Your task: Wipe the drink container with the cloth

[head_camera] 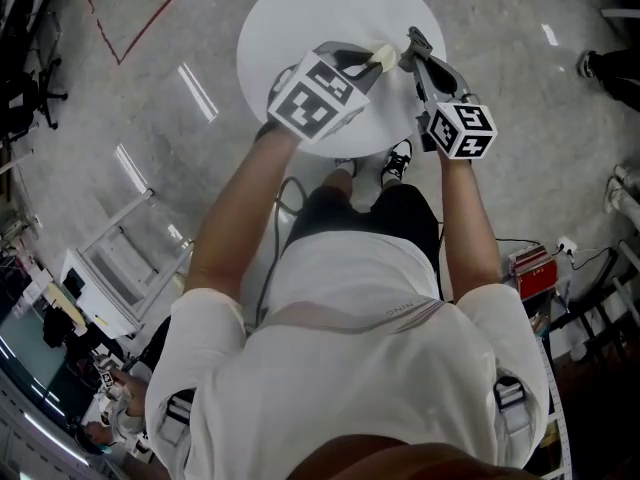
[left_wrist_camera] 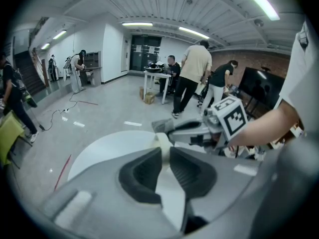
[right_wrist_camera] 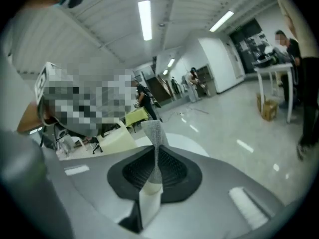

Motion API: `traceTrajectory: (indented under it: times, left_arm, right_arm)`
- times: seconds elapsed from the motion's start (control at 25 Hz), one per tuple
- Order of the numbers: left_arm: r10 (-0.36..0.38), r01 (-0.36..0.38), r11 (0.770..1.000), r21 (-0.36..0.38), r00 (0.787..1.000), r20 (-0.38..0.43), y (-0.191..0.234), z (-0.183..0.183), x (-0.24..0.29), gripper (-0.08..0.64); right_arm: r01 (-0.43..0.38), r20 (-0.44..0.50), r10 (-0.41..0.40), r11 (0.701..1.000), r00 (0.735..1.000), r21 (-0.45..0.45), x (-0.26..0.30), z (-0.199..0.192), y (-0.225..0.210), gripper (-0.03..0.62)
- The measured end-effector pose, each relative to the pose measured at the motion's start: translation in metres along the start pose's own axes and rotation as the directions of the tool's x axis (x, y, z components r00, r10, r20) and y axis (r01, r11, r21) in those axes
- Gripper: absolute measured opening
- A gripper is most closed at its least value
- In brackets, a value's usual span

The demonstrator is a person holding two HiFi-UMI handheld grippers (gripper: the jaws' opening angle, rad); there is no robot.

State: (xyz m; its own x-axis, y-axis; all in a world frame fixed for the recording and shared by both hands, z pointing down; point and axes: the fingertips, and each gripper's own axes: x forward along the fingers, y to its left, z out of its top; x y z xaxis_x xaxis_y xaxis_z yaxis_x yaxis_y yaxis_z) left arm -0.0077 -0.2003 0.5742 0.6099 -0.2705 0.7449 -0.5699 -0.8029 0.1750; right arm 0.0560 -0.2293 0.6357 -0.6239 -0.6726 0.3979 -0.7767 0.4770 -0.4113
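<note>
Over the round worktop [head_camera: 300, 8], left tongs [left_wrist_camera: 165, 152] grip the drink container [head_camera: 384, 56]; right tongs [right_wrist_camera: 155, 158] pinch the cloth [right_wrist_camera: 153, 131]. Wiping step judged in hand; next, cloth must press along the container.

Count: 1 round white table [head_camera: 290, 28], 1 cream drink container [left_wrist_camera: 163, 142], 1 grey cloth [right_wrist_camera: 153, 131], 2 grippers: left gripper [head_camera: 371, 62], right gripper [head_camera: 415, 45].

Round white table [head_camera: 290, 28] on grey floor [head_camera: 120, 118] w/ red line [head_camera: 160, 18]; cardboard box [left_wrist_camera: 148, 98] nr bkgd desk [left_wrist_camera: 155, 73]

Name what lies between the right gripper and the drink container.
Only the grey mesh cloth, pinched by the right gripper, before the pale cream drink container; the right gripper view shows it.
</note>
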Motion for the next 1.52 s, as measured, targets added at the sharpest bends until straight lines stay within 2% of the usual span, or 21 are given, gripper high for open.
traceTrajectory:
  times: [0.08,0.12,0.2,0.28,0.48,0.6,0.68,0.76,0.92,1.08,1.2,1.52]
  left_arm:
    - [0.000,0.000,1.000,0.002,1.000,0.000,0.002,-0.001,0.000,0.051]
    - [-0.001,0.001,1.000,0.001,1.000,0.000,0.003,-0.002,0.000,0.051]
    - [-0.003,0.003,1.000,-0.001,1.000,0.003,0.004,-0.003,0.000,0.051]
    - [-0.003,0.003,1.000,-0.001,1.000,0.003,0.003,-0.004,0.000,0.049]
    - [0.001,-0.001,1.000,-0.001,1.000,0.007,0.003,-0.001,0.002,0.051]
    - [0.006,-0.006,1.000,-0.004,1.000,0.010,0.006,0.000,0.000,0.051]
    - [0.004,-0.004,1.000,-0.003,1.000,0.010,0.008,-0.001,-0.002,0.050]
    - [0.006,-0.006,1.000,-0.006,1.000,0.014,0.010,-0.001,-0.002,0.051]
    - [0.009,-0.009,1.000,-0.012,1.000,0.017,0.009,-0.002,-0.002,0.051]
    - [0.010,-0.010,1.000,-0.009,1.000,0.016,0.010,-0.001,-0.001,0.051]
    - [0.016,-0.016,1.000,-0.010,1.000,0.016,0.010,-0.002,-0.001,0.051]
    - [0.026,-0.026,1.000,-0.003,0.999,0.020,0.008,-0.002,-0.002,0.051]
  right_arm:
    - [-0.085,0.016,0.090,0.979,0.996,-0.183,-0.003,0.028,0.014,0.025]
    - [-0.136,-0.004,0.141,0.953,0.990,-0.271,-0.002,0.038,0.022,0.025]
    - [-0.239,-0.084,0.224,0.879,0.971,-0.413,0.003,0.046,0.036,0.025]
    - [-0.329,-0.169,0.282,0.803,0.944,-0.497,0.011,0.045,0.044,0.025]
    - [-0.498,-0.349,0.356,0.652,0.867,-0.572,0.028,0.044,0.047,0.025]
    - [-0.591,-0.465,0.368,0.568,0.805,-0.573,0.041,0.043,0.048,0.025]
    - [-0.643,-0.542,0.358,0.524,0.761,-0.558,0.046,0.038,0.046,0.025]
    - [-0.674,-0.578,0.364,0.517,0.731,-0.528,0.047,0.034,0.046,0.025]
    - [-0.688,-0.566,0.404,0.534,0.718,-0.492,0.041,0.020,0.046,0.025]
    - [-0.715,-0.590,0.417,0.514,0.691,-0.474,0.048,0.011,0.042,0.025]
    - [-0.743,-0.618,0.430,0.502,0.659,-0.443,0.053,0.003,0.040,0.025]
    - [-0.764,-0.702,0.362,0.495,0.614,-0.414,0.058,-0.037,0.024,0.025]
